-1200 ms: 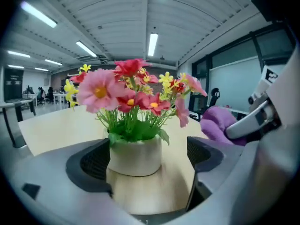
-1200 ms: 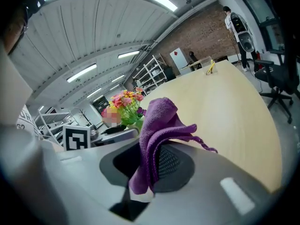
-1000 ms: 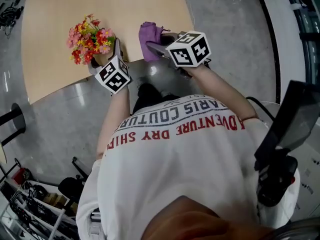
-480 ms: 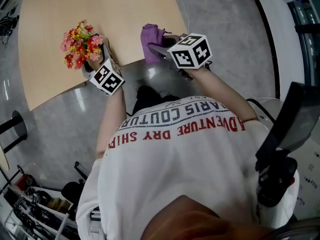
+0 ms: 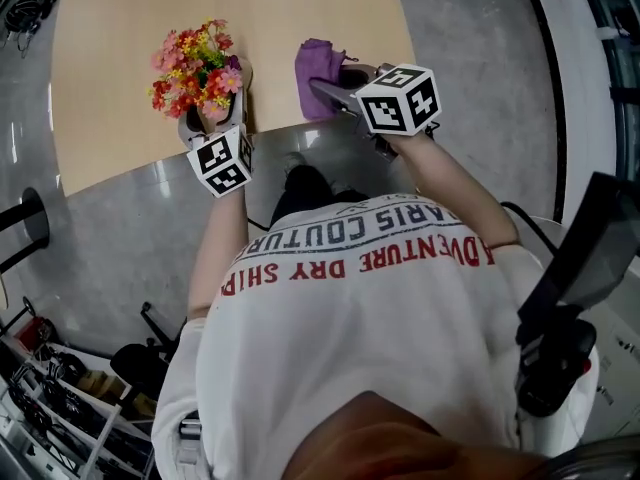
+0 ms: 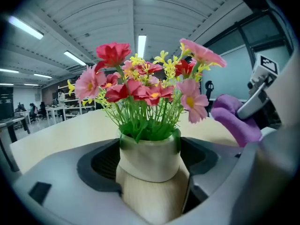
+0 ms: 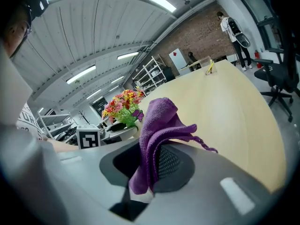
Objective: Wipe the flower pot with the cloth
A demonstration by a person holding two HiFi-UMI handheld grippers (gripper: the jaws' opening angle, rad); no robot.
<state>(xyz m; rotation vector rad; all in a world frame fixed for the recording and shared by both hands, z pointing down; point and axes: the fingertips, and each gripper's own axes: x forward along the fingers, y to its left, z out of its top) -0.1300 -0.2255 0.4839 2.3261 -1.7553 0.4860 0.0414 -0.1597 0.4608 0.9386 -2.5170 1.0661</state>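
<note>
Head view: the flower pot is at the worktop edge, between the left gripper jaws. The right gripper holds the purple cloth nearby.

Left gripper view: the jaws have just been closing and seem clamped on the flower pot — steadied for wiping.

Right gripper view: jaws pinch the purple cloth, apart from the flower pot.

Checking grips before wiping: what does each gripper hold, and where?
Left gripper, jaws just closed: flower pot, by its sides. Right gripper: cloth, by its lower end.
</note>
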